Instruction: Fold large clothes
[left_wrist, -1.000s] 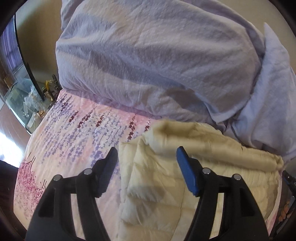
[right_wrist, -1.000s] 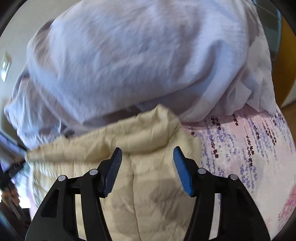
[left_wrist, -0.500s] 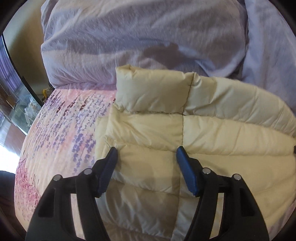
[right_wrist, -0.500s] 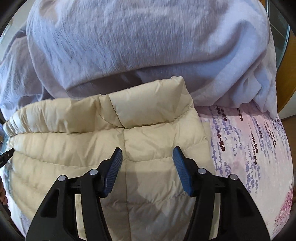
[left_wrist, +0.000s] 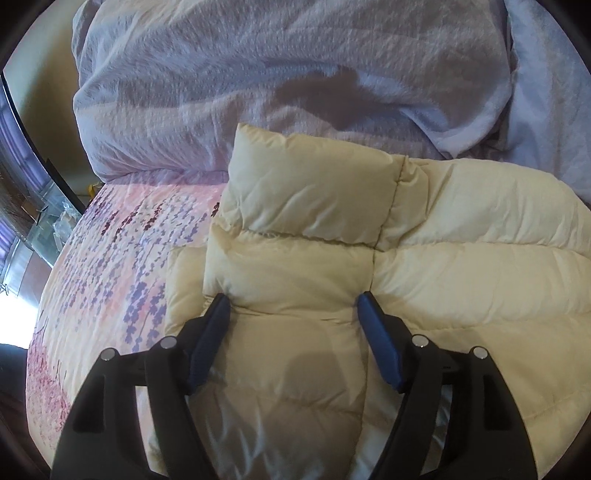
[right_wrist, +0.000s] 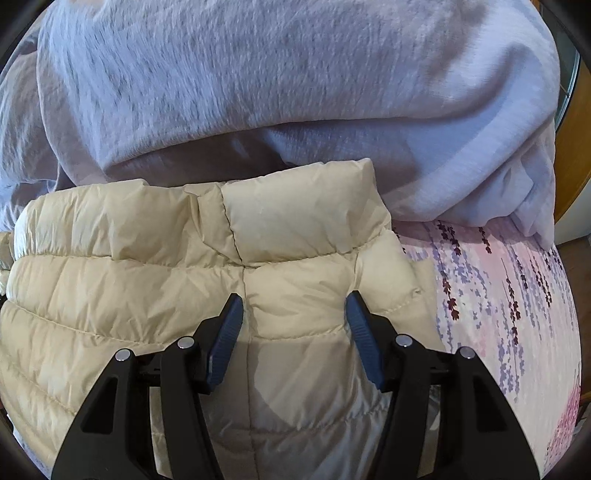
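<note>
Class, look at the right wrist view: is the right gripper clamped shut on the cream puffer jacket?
No: the right gripper is open, its fingers apart over the cream puffer jacket.

Floral bedspread (left_wrist: 122, 266) carries cream puffer jacket (left_wrist: 461, 229), lavender duvet (left_wrist: 277, 92).

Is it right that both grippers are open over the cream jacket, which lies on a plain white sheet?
Not quite. Both the left gripper and right gripper are open over the jacket, but the sheet is pink with purple flowers, not plain white. Both wrist views show it.
</note>
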